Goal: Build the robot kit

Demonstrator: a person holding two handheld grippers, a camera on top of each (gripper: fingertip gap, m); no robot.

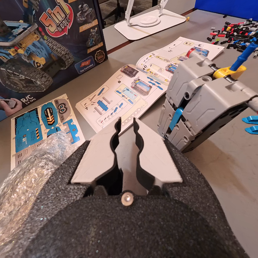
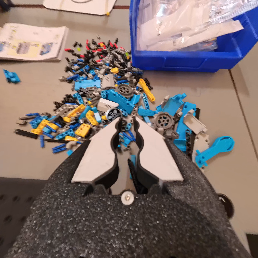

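My left gripper [image 1: 127,120] is open and empty, with a narrow gap between the jaws. It hovers over the near edge of an open instruction booklet [image 1: 125,90]. Just to its right stands a grey, partly built block model [image 1: 202,100] with a yellow connector [image 1: 229,71] and a blue rod [image 1: 242,55] at its top. My right gripper [image 2: 127,120] is open the same small amount and holds nothing. It hangs low over the near side of a pile of loose blue, yellow, black and grey building pieces [image 2: 104,97]. A grey toothed wheel [image 2: 162,121] lies beside its right fingertip.
The kit box [image 1: 48,41] stands at the back left, with a sticker sheet [image 1: 34,132] and bubble wrap [image 1: 27,174] in front. A white stand base [image 1: 150,23] sits behind the booklet. A blue bin [image 2: 195,61] of plastic bags borders the pile, and a blue lever tool [image 2: 215,150] lies to its right. Tip to tip, the grippers are about 50 cm apart. The grey toothed wheel [image 2: 162,121] is about 6 cm from my right fingertips.
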